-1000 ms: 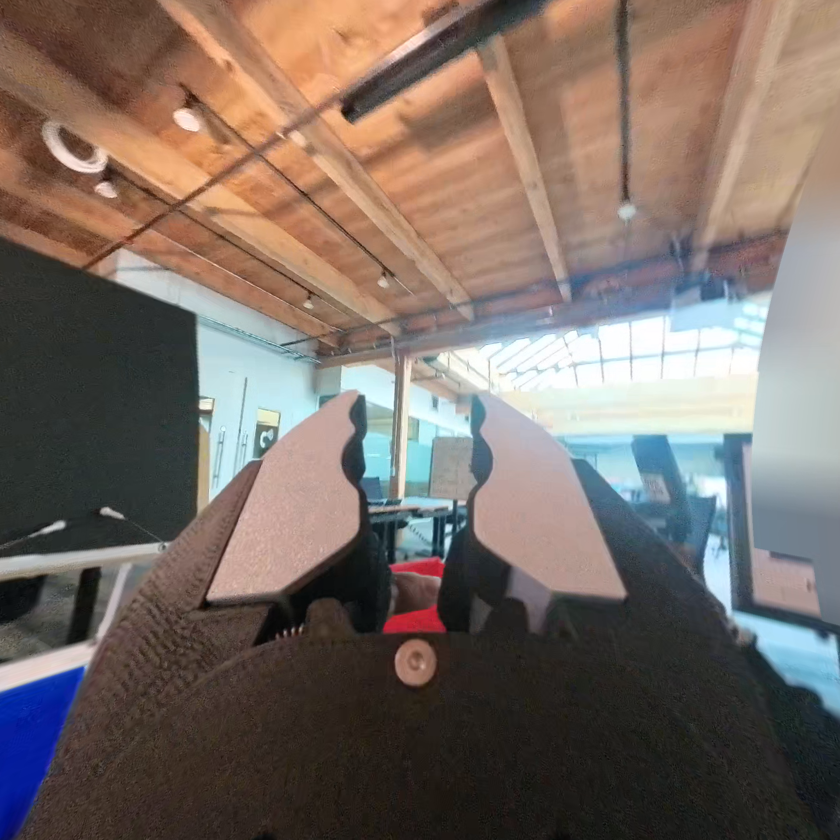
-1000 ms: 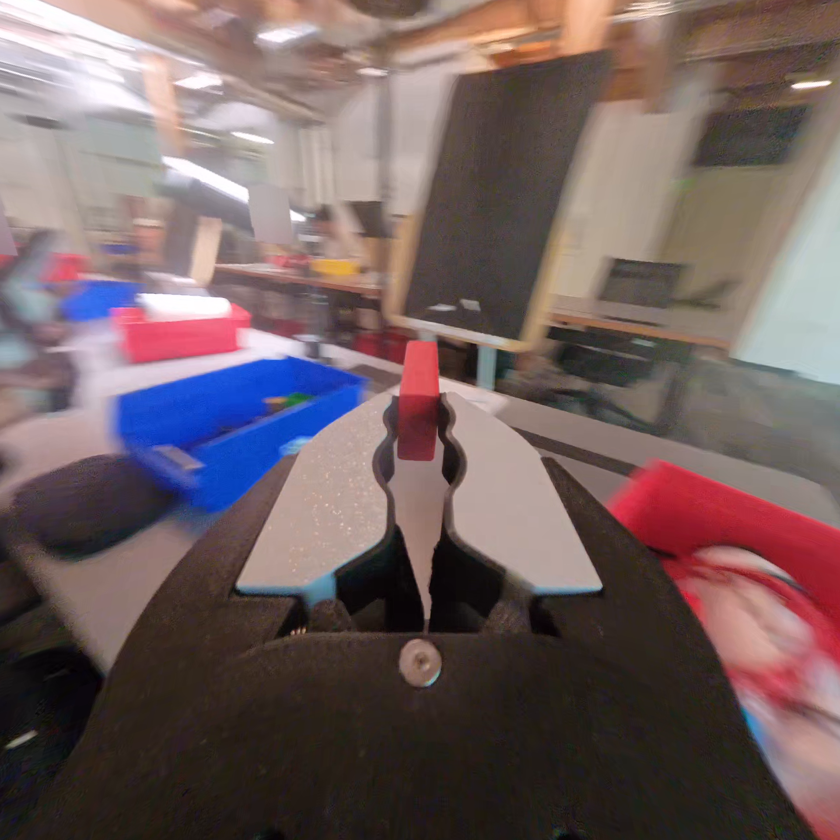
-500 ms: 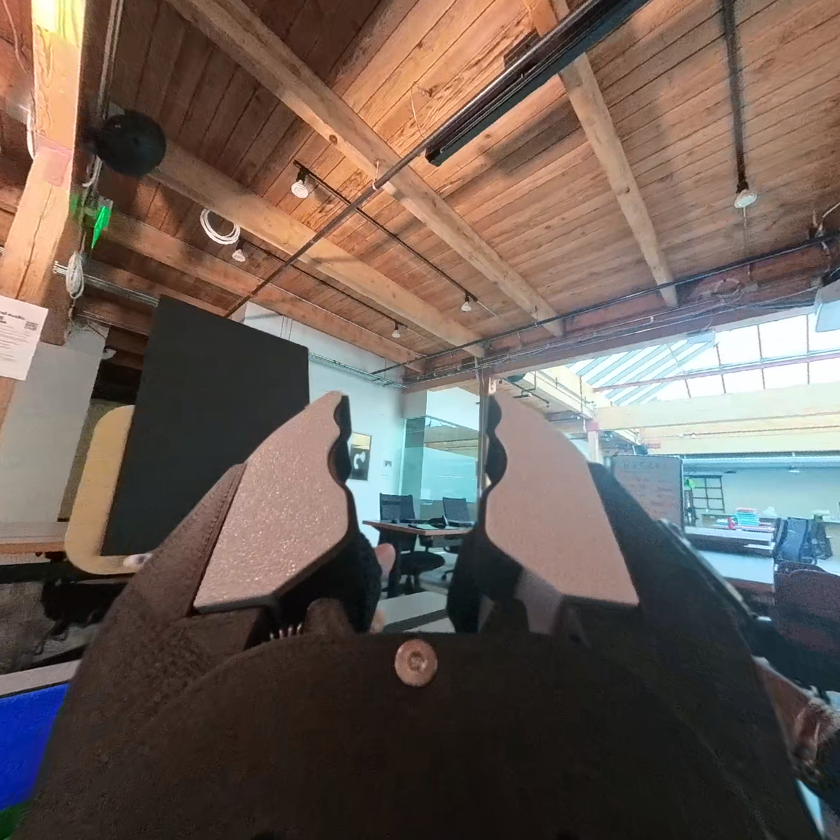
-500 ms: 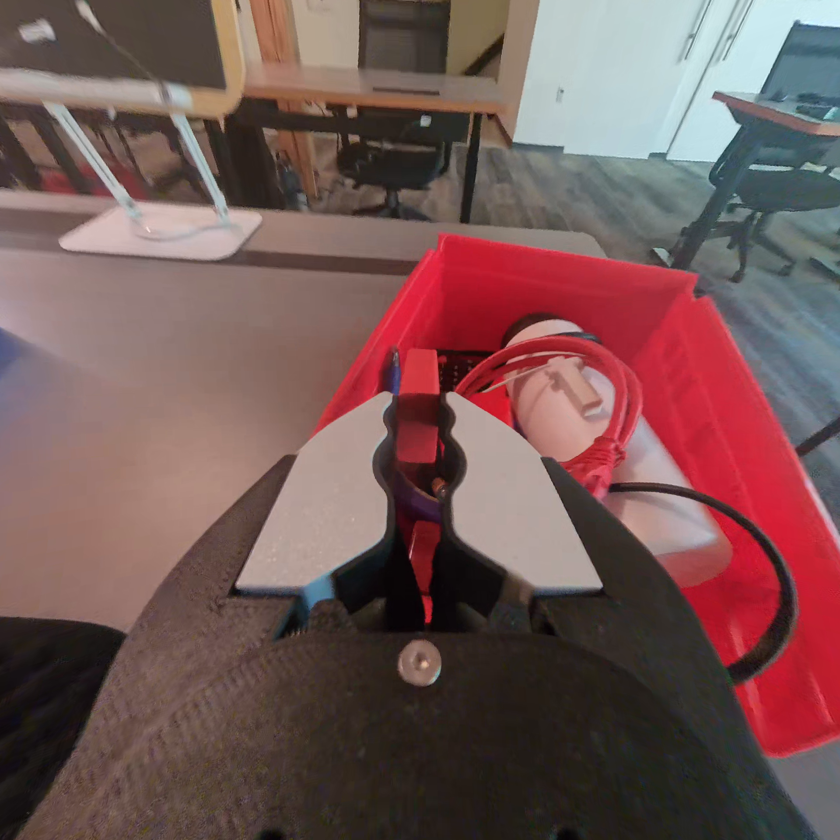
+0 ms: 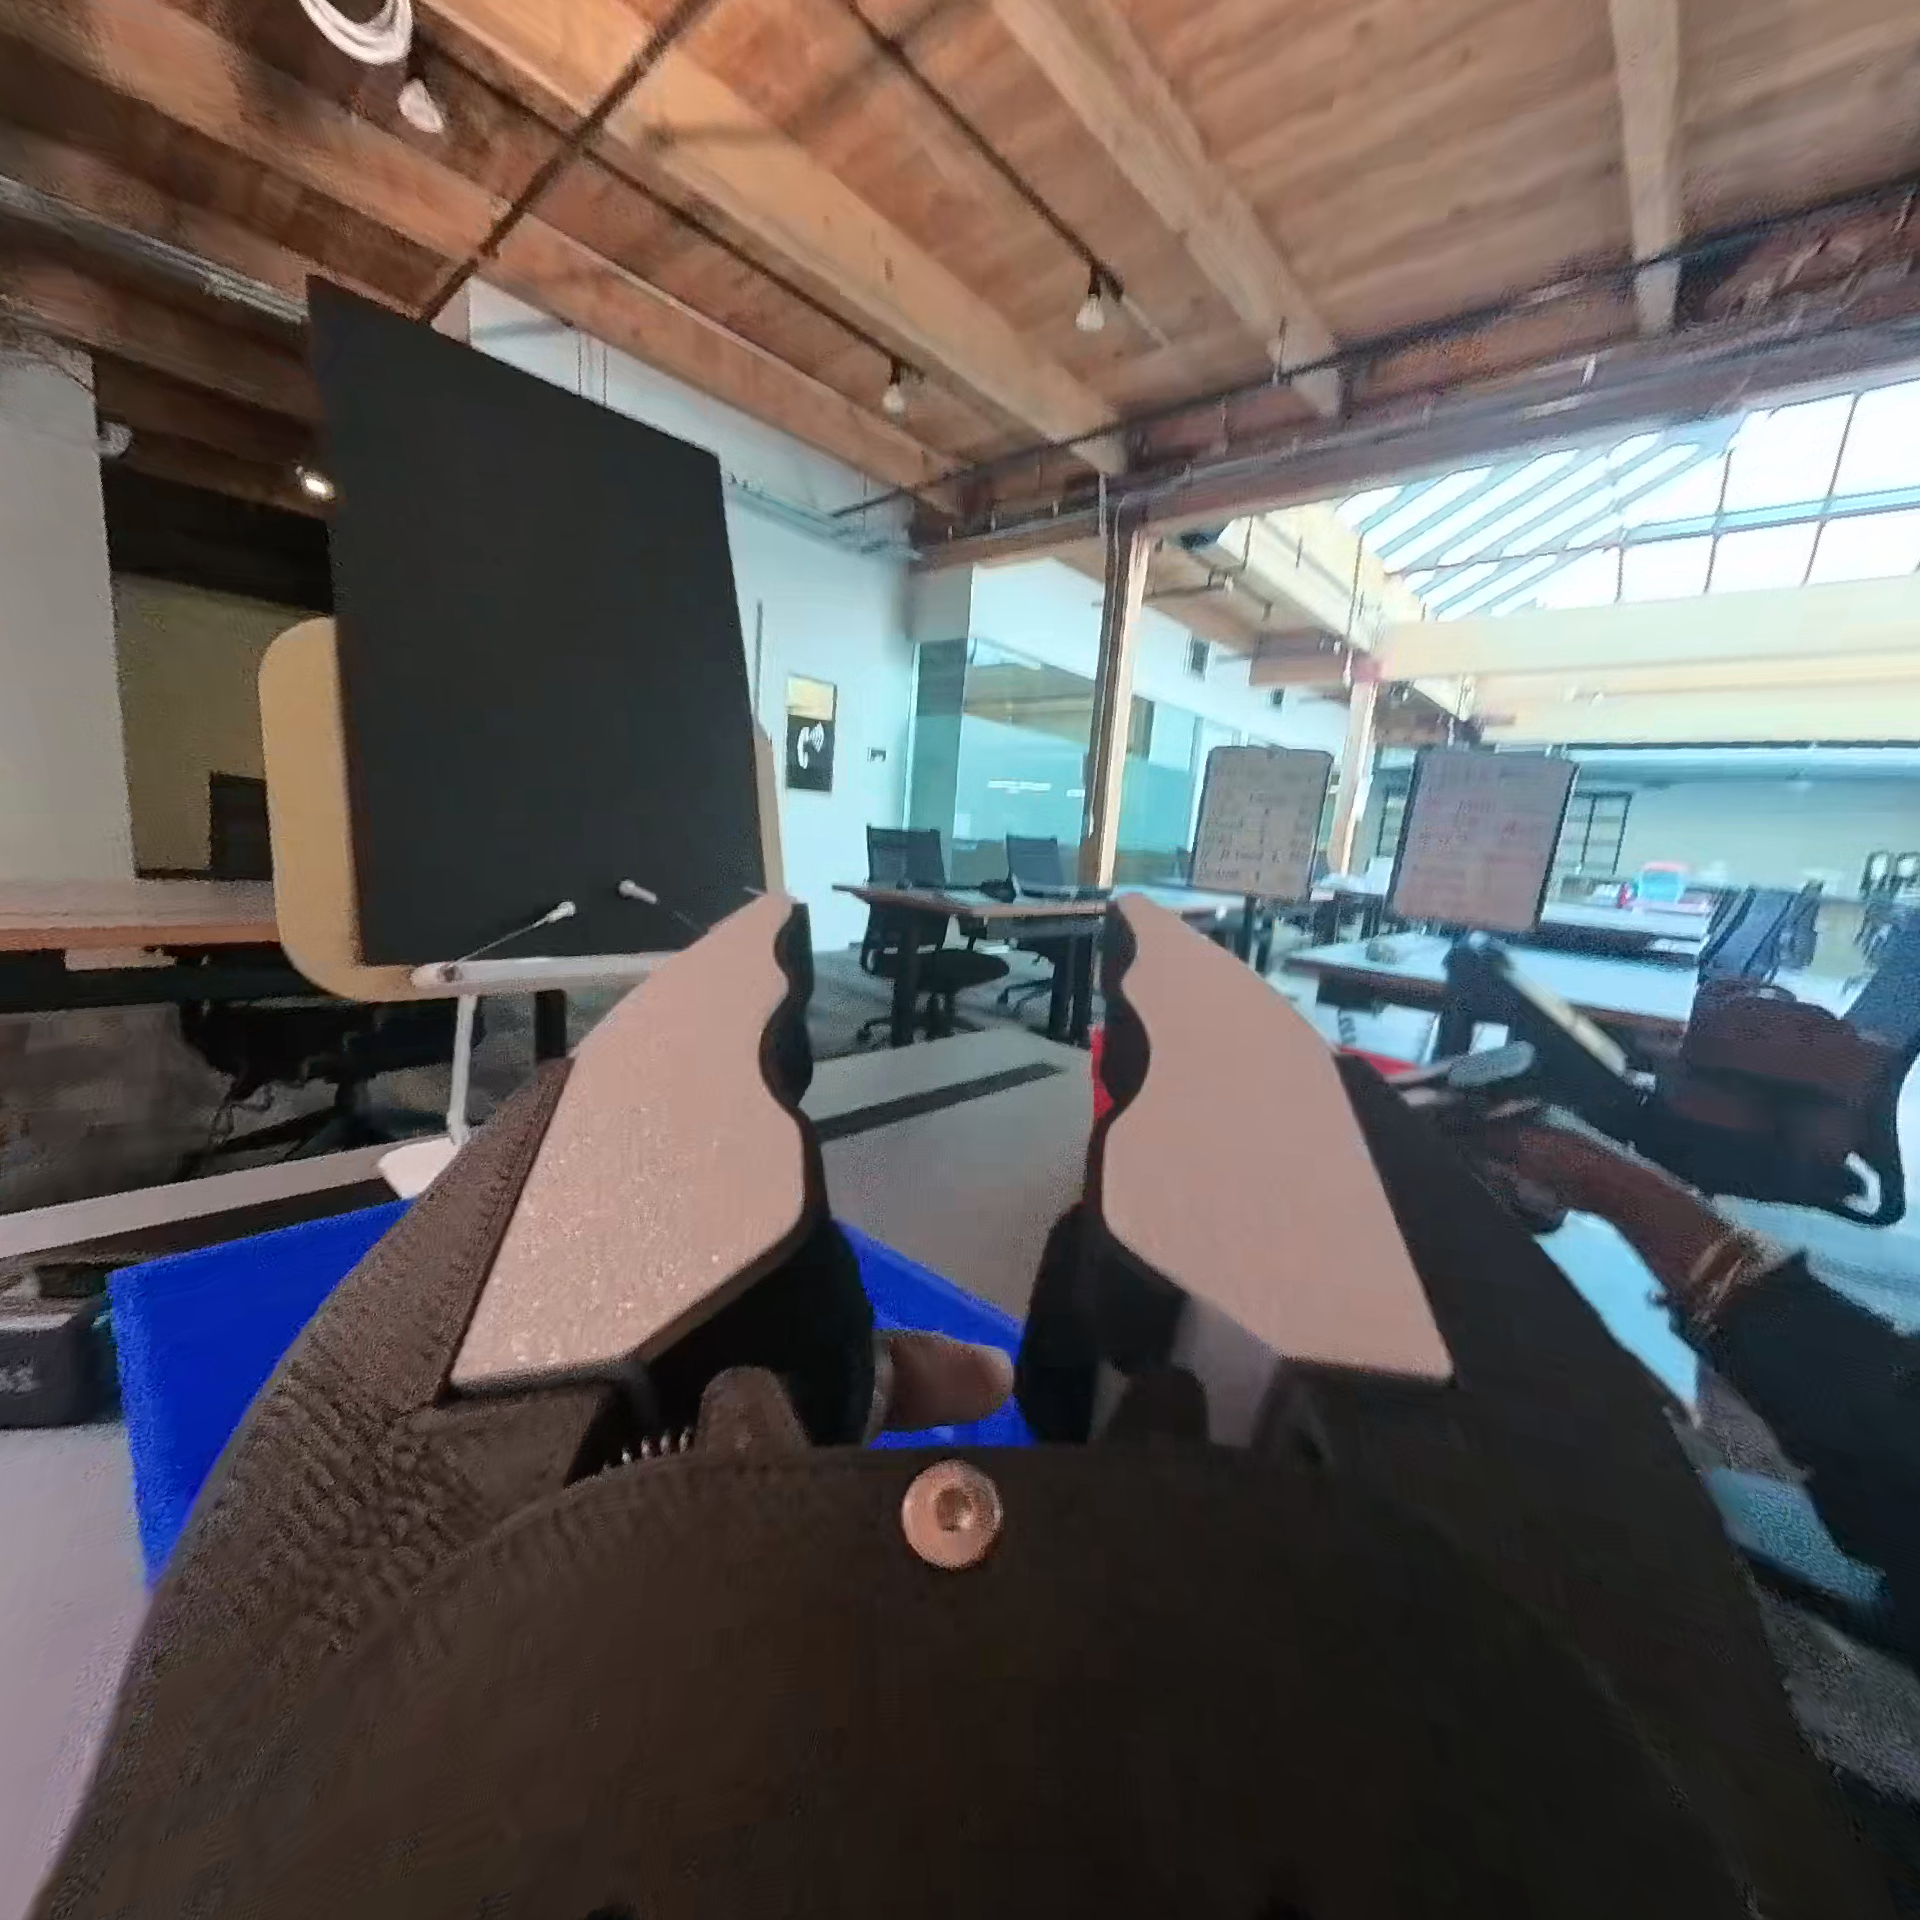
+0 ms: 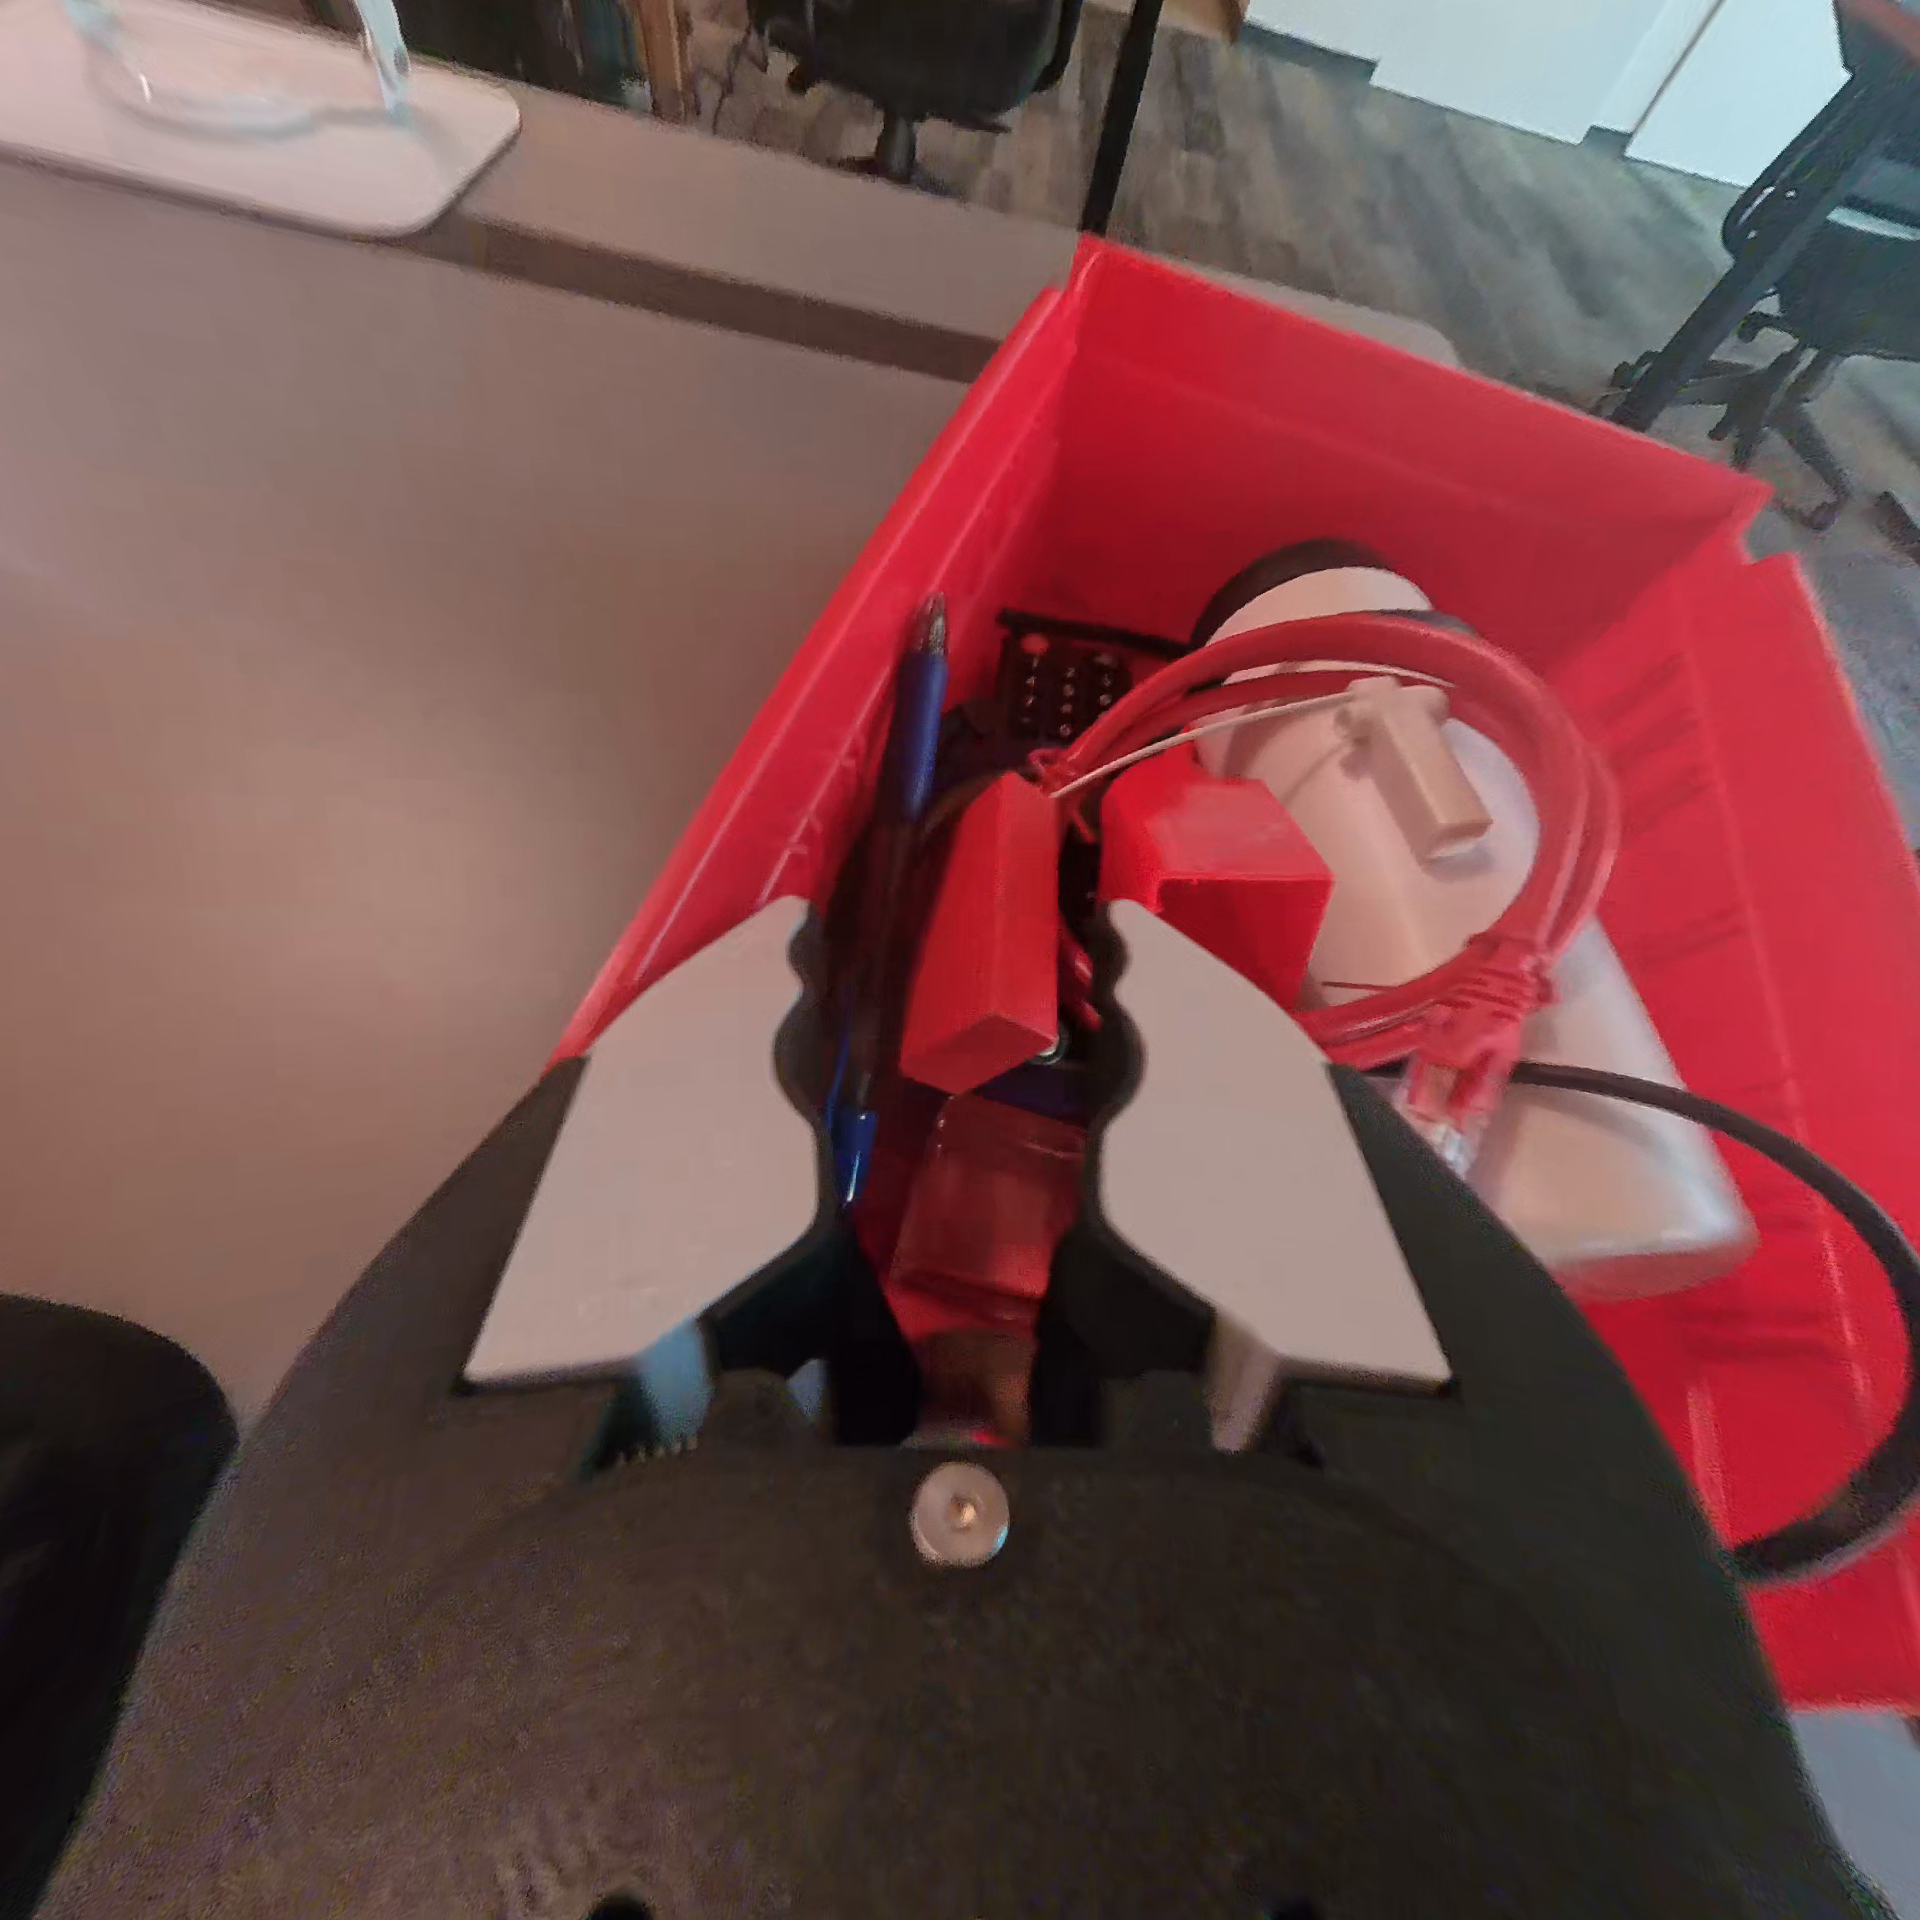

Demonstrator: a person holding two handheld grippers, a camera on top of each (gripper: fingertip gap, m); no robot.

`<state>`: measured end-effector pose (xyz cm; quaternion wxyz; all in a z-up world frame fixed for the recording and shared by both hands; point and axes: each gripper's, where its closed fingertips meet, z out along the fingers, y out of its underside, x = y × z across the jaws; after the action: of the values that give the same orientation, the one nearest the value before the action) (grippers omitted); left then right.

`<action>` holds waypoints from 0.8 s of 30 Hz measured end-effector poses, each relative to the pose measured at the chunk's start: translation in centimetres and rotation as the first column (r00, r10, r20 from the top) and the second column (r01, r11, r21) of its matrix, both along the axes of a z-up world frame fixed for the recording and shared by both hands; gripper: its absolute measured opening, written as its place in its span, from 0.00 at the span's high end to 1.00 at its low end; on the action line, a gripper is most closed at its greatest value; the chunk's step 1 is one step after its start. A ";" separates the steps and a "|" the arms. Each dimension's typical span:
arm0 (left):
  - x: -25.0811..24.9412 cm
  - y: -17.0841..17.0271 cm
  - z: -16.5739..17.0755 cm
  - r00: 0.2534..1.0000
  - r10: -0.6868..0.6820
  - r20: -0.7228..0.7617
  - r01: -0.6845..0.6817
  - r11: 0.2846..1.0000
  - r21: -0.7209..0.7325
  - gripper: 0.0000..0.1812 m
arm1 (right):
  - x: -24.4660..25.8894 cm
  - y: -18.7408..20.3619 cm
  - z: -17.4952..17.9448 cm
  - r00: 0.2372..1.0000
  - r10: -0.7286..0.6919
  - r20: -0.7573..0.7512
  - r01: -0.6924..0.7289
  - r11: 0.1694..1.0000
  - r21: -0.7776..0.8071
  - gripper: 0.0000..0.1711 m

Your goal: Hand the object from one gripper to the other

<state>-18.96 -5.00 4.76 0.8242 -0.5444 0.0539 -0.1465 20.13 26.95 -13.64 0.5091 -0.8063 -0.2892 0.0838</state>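
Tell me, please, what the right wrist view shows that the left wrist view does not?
Only the right wrist view shows the open right gripper above the red bin's contents: a red block, blue pen and coiled red cable. Only the left wrist view shows the open, empty left gripper, a blue bin, a black panel and the wooden ceiling. Both show the grey tabletop.

No writing is legible; the two far whiteboards (image 5: 1259, 823) carry only blurred scrawl.

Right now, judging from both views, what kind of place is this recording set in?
Most likely an open-plan office or workshop loft: rows of desks with office chairs, rolling whiteboards, and an exposed timber-beam ceiling. A red parts bin sits on the work table.
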 end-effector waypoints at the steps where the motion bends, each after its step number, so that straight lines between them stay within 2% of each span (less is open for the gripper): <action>1: 0.3 0.2 -0.4 0.999 0.005 -0.038 -0.006 1.000 -0.025 0.71 | 0.6 0.1 0.6 0.999 -0.030 -0.022 0.030 1.000 0.008 0.61; 3: 0.9 0.4 -0.9 0.997 -0.006 -0.083 0.001 0.999 -0.053 0.71 | 1.5 0.0 1.8 0.998 -0.041 -0.048 0.043 0.999 0.028 0.45; 5: 1.6 0.9 -2.1 0.995 -0.042 -0.095 0.027 0.987 -0.159 0.71 | 2.1 -0.5 3.5 0.991 -0.028 -0.128 0.034 0.998 0.047 0.33; 7: 1.6 1.5 -4.5 0.992 -0.053 -0.117 0.007 0.932 -0.362 0.70 | 2.9 -0.8 5.6 0.967 -0.047 -0.249 0.065 0.996 0.066 0.36; 10: 0.5 1.6 -8.8 0.968 -0.022 -0.251 -0.141 0.779 -0.611 0.64 | 3.2 -1.9 7.9 0.930 -0.033 -0.367 0.064 0.995 0.072 0.39; 13: -0.3 1.1 -11.1 0.906 -0.059 -0.420 -0.280 0.661 -0.696 0.63 | 2.7 -3.6 9.0 0.939 0.031 -0.344 0.002 0.995 0.096 0.39; 15: -0.4 1.2 -11.6 0.840 -0.171 -0.515 -0.324 0.603 -0.729 0.71 | 2.2 -4.6 9.5 0.946 0.079 -0.315 -0.042 0.992 0.121 0.40; 16: -0.5 1.3 -12.1 0.804 -0.253 -0.539 -0.339 0.550 -0.763 0.72 | 1.7 -5.2 9.7 0.945 0.119 -0.306 -0.082 0.988 0.131 0.42; 18: -1.8 2.0 -12.8 0.727 -0.375 -0.575 -0.423 0.415 -0.806 0.69 | 0.6 -6.4 10.0 0.927 0.214 -0.308 -0.173 0.973 0.155 0.46; 21: -5.4 3.6 -14.1 0.594 -0.500 -0.630 -0.629 0.200 -0.751 0.63 | -0.5 -7.3 10.0 0.902 0.280 -0.328 -0.244 0.958 0.148 0.52; 24: -7.7 4.0 -16.2 0.502 -0.656 -0.563 -0.735 0.018 -0.677 0.65 | -0.9 -7.8 10.1 0.883 0.315 -0.348 -0.287 0.949 0.131 0.56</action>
<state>-26.71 -1.00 -11.45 0.0198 -0.9301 0.3138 0.1901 19.18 19.19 -3.58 0.5646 -0.7022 -0.3142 0.2991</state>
